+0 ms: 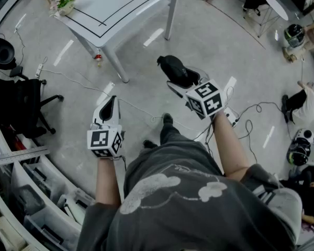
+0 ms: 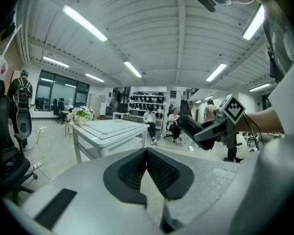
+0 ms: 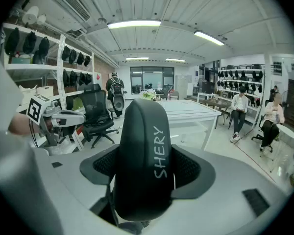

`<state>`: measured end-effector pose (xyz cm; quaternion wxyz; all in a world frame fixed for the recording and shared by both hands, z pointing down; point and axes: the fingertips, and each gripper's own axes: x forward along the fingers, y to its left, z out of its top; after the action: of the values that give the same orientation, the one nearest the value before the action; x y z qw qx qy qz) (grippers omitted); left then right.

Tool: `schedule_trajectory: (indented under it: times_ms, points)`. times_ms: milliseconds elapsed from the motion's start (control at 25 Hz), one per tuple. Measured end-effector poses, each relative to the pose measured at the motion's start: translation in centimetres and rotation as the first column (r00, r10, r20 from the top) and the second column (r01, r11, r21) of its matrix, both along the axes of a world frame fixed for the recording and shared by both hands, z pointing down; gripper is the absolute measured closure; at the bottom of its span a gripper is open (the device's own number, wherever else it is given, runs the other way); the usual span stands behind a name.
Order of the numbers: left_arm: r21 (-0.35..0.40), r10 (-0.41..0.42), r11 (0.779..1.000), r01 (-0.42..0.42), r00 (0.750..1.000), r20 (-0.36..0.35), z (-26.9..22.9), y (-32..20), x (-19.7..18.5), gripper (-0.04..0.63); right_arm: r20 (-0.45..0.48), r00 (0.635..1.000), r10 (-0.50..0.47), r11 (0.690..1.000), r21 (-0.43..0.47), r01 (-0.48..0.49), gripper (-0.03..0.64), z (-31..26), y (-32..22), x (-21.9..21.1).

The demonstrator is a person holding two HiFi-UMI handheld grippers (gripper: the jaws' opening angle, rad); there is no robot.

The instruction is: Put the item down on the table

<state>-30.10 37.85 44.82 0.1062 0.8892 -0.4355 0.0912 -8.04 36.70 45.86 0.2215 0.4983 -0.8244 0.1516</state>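
Note:
A black oblong case [image 3: 142, 155] with the white print "SHERY" stands between the jaws of my right gripper [image 3: 148, 173], and the pads press on both its sides. In the head view the right gripper [image 1: 174, 75] holds the case [image 1: 171, 66] in the air above the floor, short of the white table [image 1: 120, 4]. My left gripper [image 1: 109, 107] is lower left of it, jaws shut together with nothing between them [image 2: 147, 153]. The left gripper view shows the case [image 2: 188, 125] to the right and the table [image 2: 110, 129] ahead. The table [image 3: 186, 109] lies straight beyond the case in the right gripper view.
A pot of flowers [image 1: 63, 1] stands on the table's left corner. A small bottle [image 1: 98, 59] sits by a table leg. Cables [image 1: 251, 111] cross the floor. A black office chair [image 1: 21, 109] and shelves with bins [image 1: 36, 203] are at the left; seated people [image 1: 303, 106] are at the right.

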Motion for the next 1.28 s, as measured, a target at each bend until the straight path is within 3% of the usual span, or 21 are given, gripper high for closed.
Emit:
schedule_trajectory:
  times_ms: [400, 800, 1040, 1280]
  points:
    - [0.000, 0.043, 0.999, -0.043, 0.999, -0.007, -0.4, 2.1, 1.3, 0.594, -0.019, 1.000, 0.017, 1.000, 0.002, -0.017, 0.295, -0.8, 2.5, 1.0]
    - [-0.023, 0.019, 1.000, -0.019, 0.999, -0.027, 0.4, 1.8, 0.3, 0.594, -0.003, 0.998, 0.070, 0.997, -0.016, -0.070, 0.293, -0.7, 2.4, 3.1]
    - [-0.001, -0.004, 1.000, 0.004, 1.000, 0.003, -0.3, -1.1, 2.2, 0.594, 0.047, 0.996, 0.070, 0.998, -0.011, -0.069, 0.293, -0.2, -2.6, 5.7]
    - [0.004, -0.062, 0.998, 0.062, 0.997, 0.035, -0.5, -8.6, 6.5, 0.593, 0.088, 0.996, 0.000, 1.000, -0.007, 0.000, 0.293, 1.0, -11.0, 9.9]
